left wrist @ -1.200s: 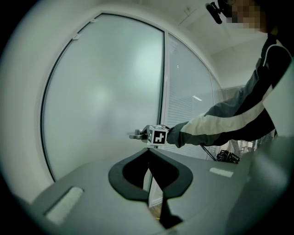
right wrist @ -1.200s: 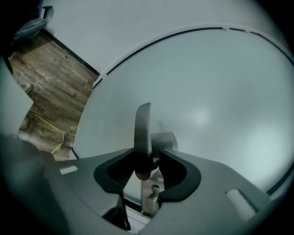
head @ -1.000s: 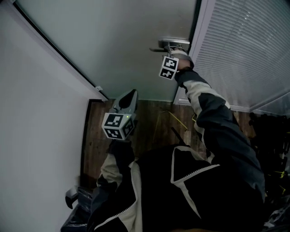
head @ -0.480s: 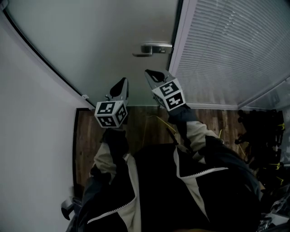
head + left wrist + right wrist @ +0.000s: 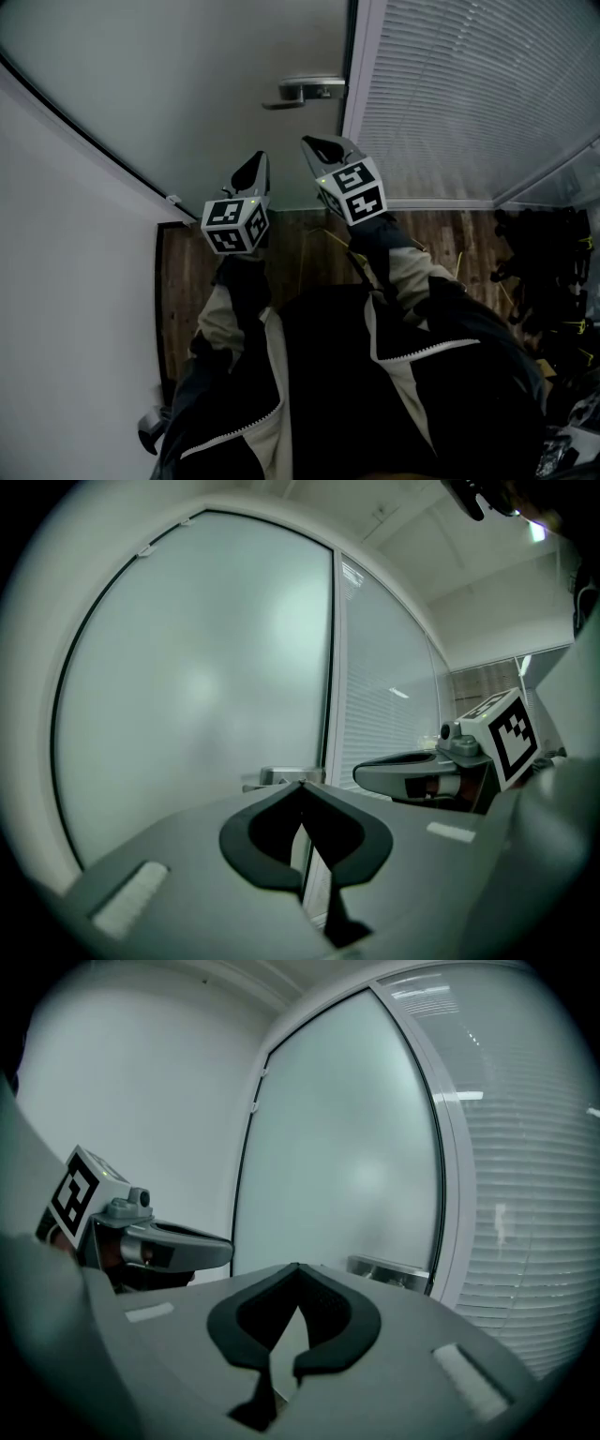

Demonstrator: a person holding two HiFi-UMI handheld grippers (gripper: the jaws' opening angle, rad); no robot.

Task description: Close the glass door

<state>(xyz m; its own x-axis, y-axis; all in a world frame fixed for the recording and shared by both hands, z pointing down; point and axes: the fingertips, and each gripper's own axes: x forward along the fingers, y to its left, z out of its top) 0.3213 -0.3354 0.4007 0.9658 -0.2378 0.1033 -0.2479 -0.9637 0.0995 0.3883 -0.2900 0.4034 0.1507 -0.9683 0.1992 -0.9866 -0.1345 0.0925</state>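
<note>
Torso in a dark jacket (image 5: 356, 394) fills the near field, both arms bent up in front of it.

Left gripper (image 5: 258, 159): jaws pressed together at the tips, nothing between them. Right gripper (image 5: 315, 143): same, tips meeting, empty. They sit side by side, near each other but apart, roughly level and aimed at the door. Neither touches anything.

Below and beyond them is the wood floor (image 5: 300, 253), with a plain wall (image 5: 66, 234) on the left.

Glass door (image 5: 216, 84) is straight ahead, frosted. Its latch edge lies along the white frame (image 5: 354, 103), and no gap shows in any view. The lever handle (image 5: 305, 91) is above and beyond the right gripper, well clear of it. A blind-covered panel (image 5: 478, 94) is to the right of the frame.

My read: the door looks shut, and only a latch check is left. To do that well:
- press with the shut right jaws on the handle plate, not mid-glass
- push square to the door, short and steady
- keep the left gripper off the frame edge, which is a pinch risk
- can't confirm the latch from these views, so check that the edge sits flush
</note>
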